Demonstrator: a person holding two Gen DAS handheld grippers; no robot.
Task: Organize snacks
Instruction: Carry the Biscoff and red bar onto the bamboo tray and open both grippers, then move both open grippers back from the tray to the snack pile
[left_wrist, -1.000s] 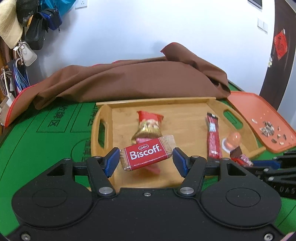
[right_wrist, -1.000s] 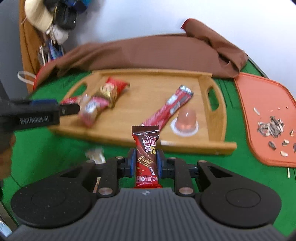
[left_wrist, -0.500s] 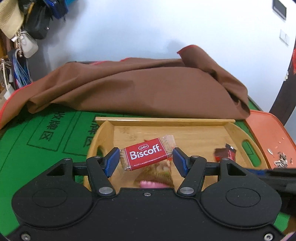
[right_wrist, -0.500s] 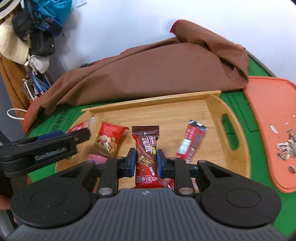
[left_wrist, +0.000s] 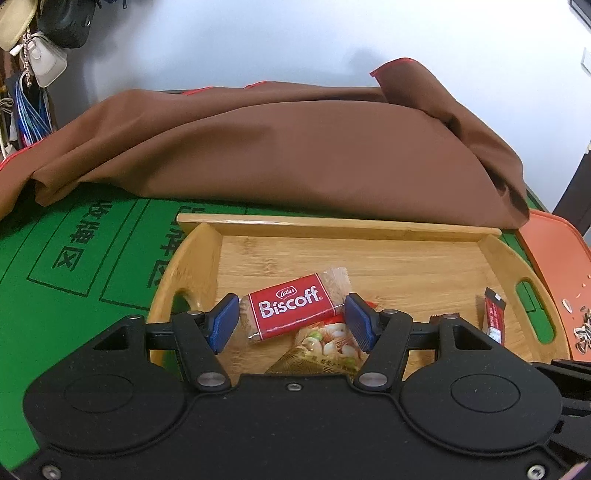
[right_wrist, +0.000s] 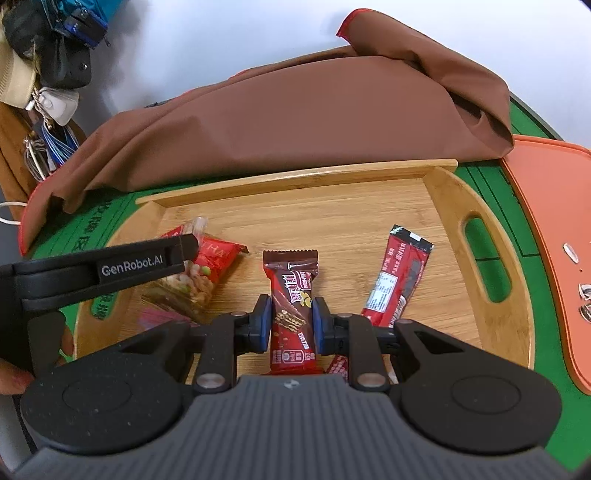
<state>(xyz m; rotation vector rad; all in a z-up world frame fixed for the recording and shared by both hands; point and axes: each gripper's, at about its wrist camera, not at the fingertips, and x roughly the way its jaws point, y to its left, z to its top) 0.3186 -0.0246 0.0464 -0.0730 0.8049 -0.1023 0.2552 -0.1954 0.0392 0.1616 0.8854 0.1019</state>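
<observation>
My left gripper (left_wrist: 291, 319) is shut on a red Biscoff biscuit pack (left_wrist: 290, 311) and holds it over the left part of the wooden tray (left_wrist: 332, 225). Below it lies a nut snack packet (left_wrist: 327, 349). My right gripper (right_wrist: 290, 325) is shut on a brown-red wafer bar (right_wrist: 291, 310), upright, over the tray's middle (right_wrist: 295, 177). In the right wrist view the left gripper's arm (right_wrist: 110, 269) crosses over the nut packet (right_wrist: 199, 277). A long red stick pack (right_wrist: 399, 280) lies on the tray's right part; it also shows in the left wrist view (left_wrist: 494, 317).
A brown cloth (left_wrist: 295, 147) is heaped behind the tray on the green table (left_wrist: 74, 258). An orange mat (right_wrist: 554, 221) with sunflower seeds (right_wrist: 587, 302) lies to the right. Bags and a hat (right_wrist: 44, 66) hang at the far left.
Both grippers have moved forward over the tray with their snacks still held. The tray and cloth look nearer and the jelly cup has passed out of view.
</observation>
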